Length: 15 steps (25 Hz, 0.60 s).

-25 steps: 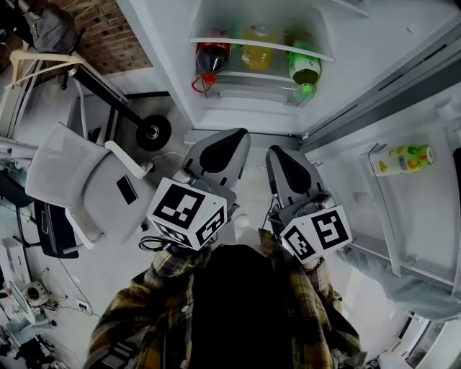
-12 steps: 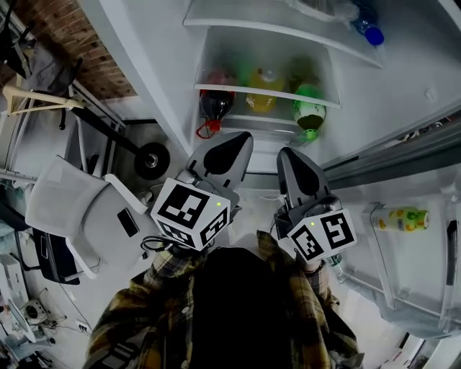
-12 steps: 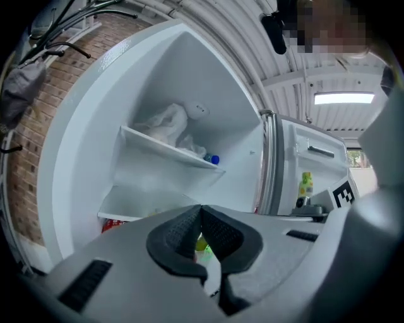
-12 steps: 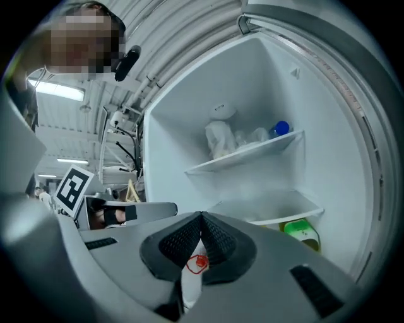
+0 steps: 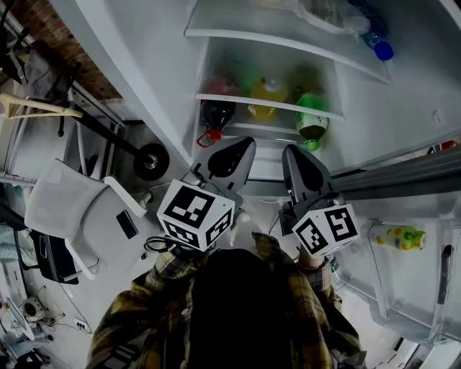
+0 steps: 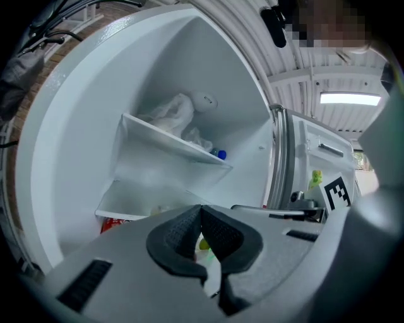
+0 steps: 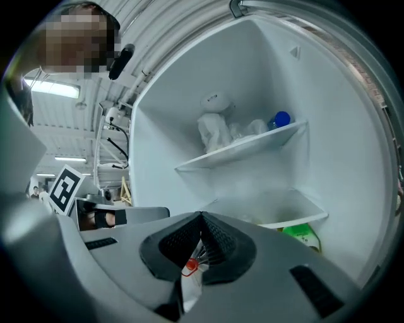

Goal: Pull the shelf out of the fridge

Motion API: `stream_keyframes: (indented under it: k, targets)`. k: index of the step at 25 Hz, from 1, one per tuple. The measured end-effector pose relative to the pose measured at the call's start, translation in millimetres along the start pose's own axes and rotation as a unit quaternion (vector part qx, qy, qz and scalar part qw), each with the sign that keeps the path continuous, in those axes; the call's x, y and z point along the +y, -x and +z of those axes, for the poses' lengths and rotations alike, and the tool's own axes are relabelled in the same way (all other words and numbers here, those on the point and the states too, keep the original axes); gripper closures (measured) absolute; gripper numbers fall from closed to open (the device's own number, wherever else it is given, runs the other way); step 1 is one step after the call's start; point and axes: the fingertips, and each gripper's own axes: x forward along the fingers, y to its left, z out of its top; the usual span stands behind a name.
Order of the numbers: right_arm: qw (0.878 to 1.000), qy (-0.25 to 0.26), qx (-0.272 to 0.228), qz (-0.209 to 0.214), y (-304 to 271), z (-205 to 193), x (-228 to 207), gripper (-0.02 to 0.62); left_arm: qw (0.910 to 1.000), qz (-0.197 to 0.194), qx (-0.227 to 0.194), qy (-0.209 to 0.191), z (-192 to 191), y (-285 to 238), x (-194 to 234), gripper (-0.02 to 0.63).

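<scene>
The fridge stands open in front of me. In the head view a white lower shelf (image 5: 270, 103) lies over a dark cola bottle (image 5: 216, 115), a yellow bottle (image 5: 268, 90) and a green bottle (image 5: 311, 122). An upper shelf (image 5: 288, 39) sits above it. My left gripper (image 5: 245, 143) and right gripper (image 5: 292, 150) are side by side, just short of the lower shelf's front edge. Both are shut with nothing between the jaws. The left gripper view shows its closed tips (image 6: 202, 211) below both shelves (image 6: 170, 142). The right gripper (image 7: 202, 217) also points at the shelves (image 7: 243, 148).
A crumpled bag (image 5: 324, 11) and a blue-capped bottle (image 5: 378, 43) lie on the upper shelf. The open fridge door at the right holds a small bottle (image 5: 400, 236). A white chair (image 5: 79, 202) and a black wheel (image 5: 151, 160) stand at the left.
Both grippers have moved forward toward the fridge, still shut. The upper shelf with the blue-capped bottle has come into the head view.
</scene>
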Motion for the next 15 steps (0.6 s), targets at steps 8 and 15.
stream_keyframes:
  k: [8, 15]
  targets:
    - [1.000, -0.007, 0.007, 0.007, 0, 5, -23, 0.578, 0.9995, 0.019, 0.006, 0.023, -4, -23, 1, 0.603]
    - [1.000, -0.010, 0.000, 0.028, -7, 9, -38, 0.578, 0.9986, 0.041, 0.006, 0.032, -6, -40, 0, 0.603]
